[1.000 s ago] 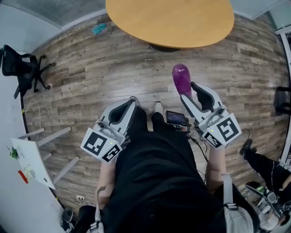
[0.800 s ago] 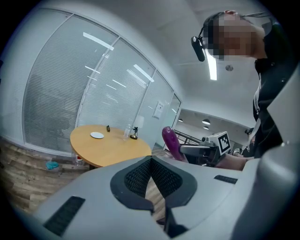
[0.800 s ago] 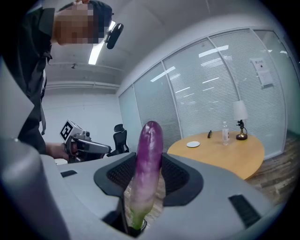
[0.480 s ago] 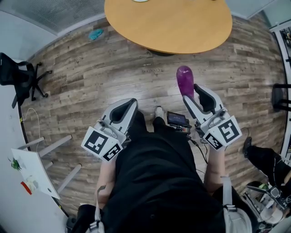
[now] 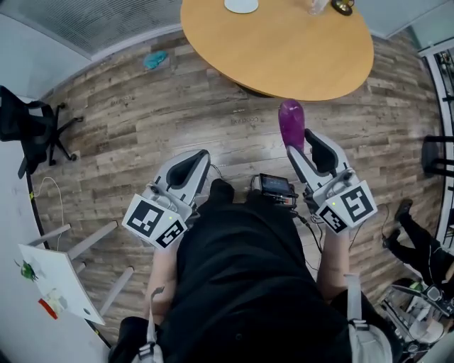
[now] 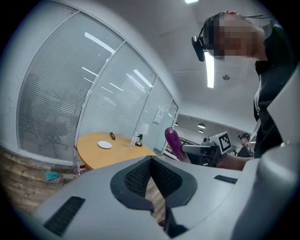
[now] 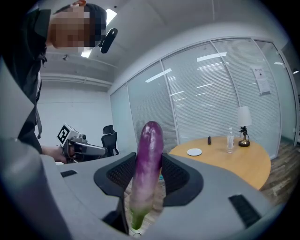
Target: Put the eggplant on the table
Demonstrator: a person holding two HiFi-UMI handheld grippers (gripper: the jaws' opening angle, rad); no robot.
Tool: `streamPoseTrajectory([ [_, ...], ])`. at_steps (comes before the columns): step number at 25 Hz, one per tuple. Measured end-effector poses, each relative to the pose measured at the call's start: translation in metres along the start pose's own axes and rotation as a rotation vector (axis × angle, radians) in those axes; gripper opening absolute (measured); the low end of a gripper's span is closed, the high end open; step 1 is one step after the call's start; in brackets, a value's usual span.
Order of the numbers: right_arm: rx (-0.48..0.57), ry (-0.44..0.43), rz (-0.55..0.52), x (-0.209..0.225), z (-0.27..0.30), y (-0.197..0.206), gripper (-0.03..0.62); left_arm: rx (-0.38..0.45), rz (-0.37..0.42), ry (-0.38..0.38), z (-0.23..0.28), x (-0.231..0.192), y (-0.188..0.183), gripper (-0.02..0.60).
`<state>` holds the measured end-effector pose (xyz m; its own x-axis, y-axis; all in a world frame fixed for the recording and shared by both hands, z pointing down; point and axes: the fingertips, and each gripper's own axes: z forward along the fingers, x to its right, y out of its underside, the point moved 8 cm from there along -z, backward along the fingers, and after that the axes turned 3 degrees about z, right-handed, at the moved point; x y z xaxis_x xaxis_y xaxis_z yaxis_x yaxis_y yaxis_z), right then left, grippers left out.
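Note:
A purple eggplant [image 5: 291, 122] stands upright between the jaws of my right gripper [image 5: 299, 142], which is shut on its lower part. In the right gripper view the eggplant [image 7: 147, 164] fills the gap, green stem end down. The round wooden table [image 5: 284, 49] lies just ahead, its near edge right behind the eggplant's tip. My left gripper [image 5: 202, 154] hangs level beside it on the left, over the wood floor, its tips together and nothing in them. The left gripper view shows its jaws [image 6: 151, 161] meeting, with the eggplant [image 6: 172, 140] off to the right.
A white plate [image 5: 241, 6] lies on the far side of the table, and a bottle [image 7: 229, 139] and a small lamp [image 7: 243, 126] stand there too. A black office chair [image 5: 32, 113] stands at left, a teal thing [image 5: 154, 59] lies on the floor, another person's legs [image 5: 408, 234] show at right.
Both grippers have moved forward toward the table, the right one carrying the eggplant. The table edge now lies right behind the eggplant's tip.

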<state>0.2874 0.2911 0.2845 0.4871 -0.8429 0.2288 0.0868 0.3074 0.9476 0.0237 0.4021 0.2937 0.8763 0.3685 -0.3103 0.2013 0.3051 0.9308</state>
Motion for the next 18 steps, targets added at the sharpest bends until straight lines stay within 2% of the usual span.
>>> streamPoseTrajectory([
  [10, -0.014, 0.050, -0.033, -0.046, 0.066, -0.008, 0.179, 0.042, -0.026, 0.031, -0.041, -0.078, -0.002, 0.011],
  [18, -0.037, 0.083, -0.031, -0.056, 0.090, -0.015, 0.179, 0.041, -0.047, 0.037, -0.050, -0.102, -0.003, 0.011],
])
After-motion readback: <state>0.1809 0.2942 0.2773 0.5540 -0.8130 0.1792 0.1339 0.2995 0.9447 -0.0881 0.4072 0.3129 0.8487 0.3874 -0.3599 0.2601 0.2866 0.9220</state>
